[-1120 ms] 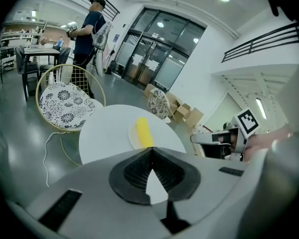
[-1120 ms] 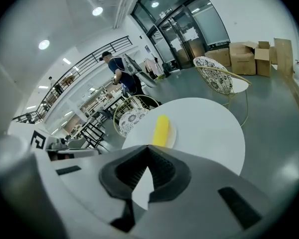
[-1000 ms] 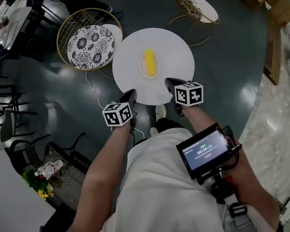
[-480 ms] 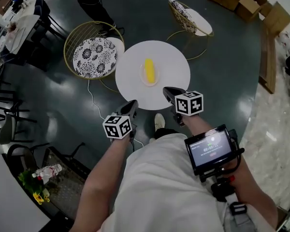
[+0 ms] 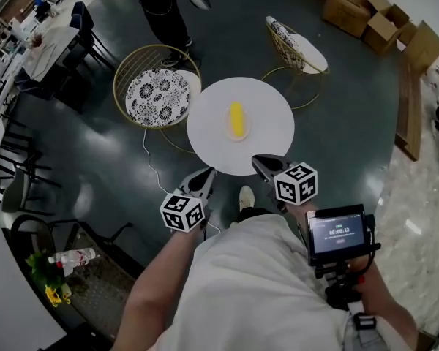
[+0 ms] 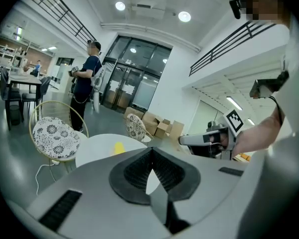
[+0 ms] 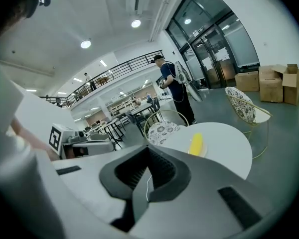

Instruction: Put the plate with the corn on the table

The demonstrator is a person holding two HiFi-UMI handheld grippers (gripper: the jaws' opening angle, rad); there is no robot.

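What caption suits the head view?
Corn on its plate sits on the round white table; the left tool and right tool hover shut and empty nearby.

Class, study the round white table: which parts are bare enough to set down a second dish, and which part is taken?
Bare: the whole ring of table between the plate with the corn and the rim, on every side. Taken: only the middle. A cushioned chair crowds the table's far-left edge.

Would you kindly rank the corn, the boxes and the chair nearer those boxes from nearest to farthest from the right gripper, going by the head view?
1. Corn, on the table just ahead.
2. Chair, beyond the table, to the right.
3. Boxes, far right corner.
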